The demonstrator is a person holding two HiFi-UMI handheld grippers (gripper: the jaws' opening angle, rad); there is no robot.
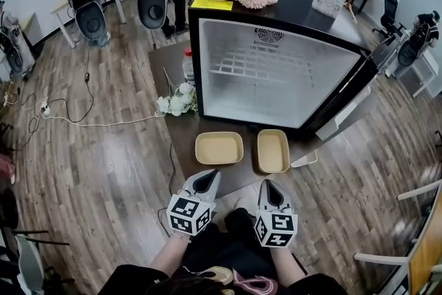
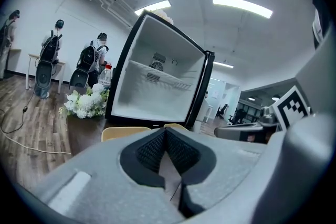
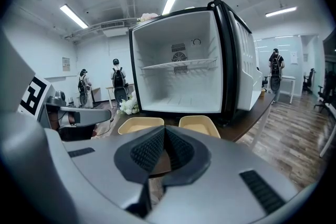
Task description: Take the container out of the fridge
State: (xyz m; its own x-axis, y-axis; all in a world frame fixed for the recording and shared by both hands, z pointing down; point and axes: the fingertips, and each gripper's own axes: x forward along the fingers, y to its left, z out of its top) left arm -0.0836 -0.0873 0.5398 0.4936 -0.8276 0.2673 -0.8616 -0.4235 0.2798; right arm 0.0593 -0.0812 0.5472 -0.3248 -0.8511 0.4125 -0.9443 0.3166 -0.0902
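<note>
Tan left container (image 1: 219, 148), shallow, rounded rectangle, empty

On the bench (image 1: 181, 141), mid-frame, the left container (image 1: 219, 148) and right container (image 1: 273, 150) sit side by side below the fridge (image 1: 276, 72); flowers (image 1: 176, 104) lie left.

We held our left gripper (image 1: 207, 177) low between six and seven o'clock and our right gripper (image 1: 271, 187) beside it at five o'clock, not touching, both pointing toward twelve o'clock, each with jaws pressed together on nothing, our left forearm (image 1: 164, 258) and right forearm (image 1: 289, 266) trailing back toward six.
</note>
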